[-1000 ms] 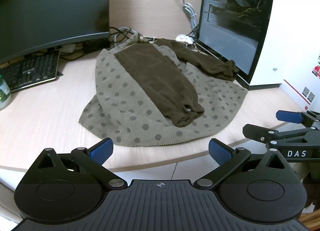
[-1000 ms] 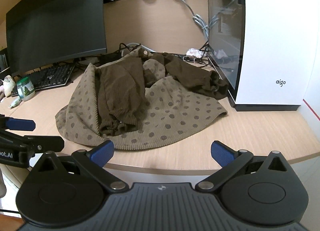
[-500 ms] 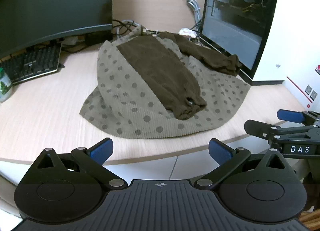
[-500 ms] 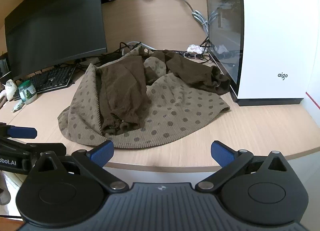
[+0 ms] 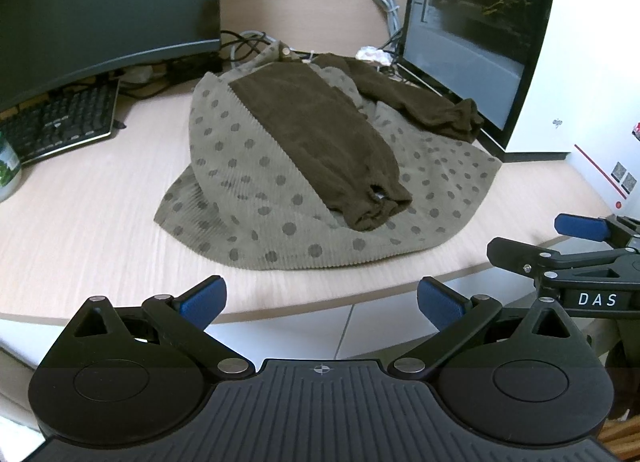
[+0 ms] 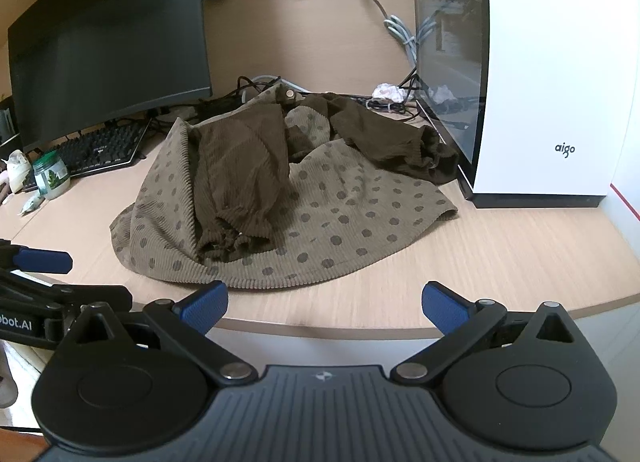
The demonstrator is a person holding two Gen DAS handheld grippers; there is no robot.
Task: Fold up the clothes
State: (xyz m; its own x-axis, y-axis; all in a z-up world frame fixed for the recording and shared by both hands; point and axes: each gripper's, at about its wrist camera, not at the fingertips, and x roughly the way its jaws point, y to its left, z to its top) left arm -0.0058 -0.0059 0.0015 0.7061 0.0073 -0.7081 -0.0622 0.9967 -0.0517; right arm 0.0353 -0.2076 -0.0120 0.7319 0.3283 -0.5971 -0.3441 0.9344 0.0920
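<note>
- Sitting at the far left of the worktop (image 6: 500, 262), a small green-lidded jar (image 6: 51, 178) stands in front of a black keyboard (image 5: 60, 122), with a dark curved monitor (image 6: 108, 38) behind them.
- Left gripper (image 5: 319, 302) hovers off the near edge of the worktop, jaws wide apart and holding nothing; its blue pads (image 5: 202, 299) frame the bare wood and the edge below the garment.
- Garment (image 6: 340, 214): an olive corduroy piece with dark polka dots and plain dark brown sleeves, spread in a loose heap at the middle of the worktop, ahead of both pairs of jaws and touching neither.
- One brown sleeve (image 5: 320, 142) lies folded across the dotted front, its gathered cuff pointing toward the near hem; the other sleeve (image 6: 400, 142) trails right, its cuff just beside the computer case.
- Right gripper (image 6: 324, 304) also sits off the worktop's near edge, jaws spread wide and empty, with the garment's hem near its left pad but apart from it.
- White computer case (image 6: 552, 82) with a glass side panel stands at the right, cables (image 6: 400, 30) running down the wall behind.
</note>
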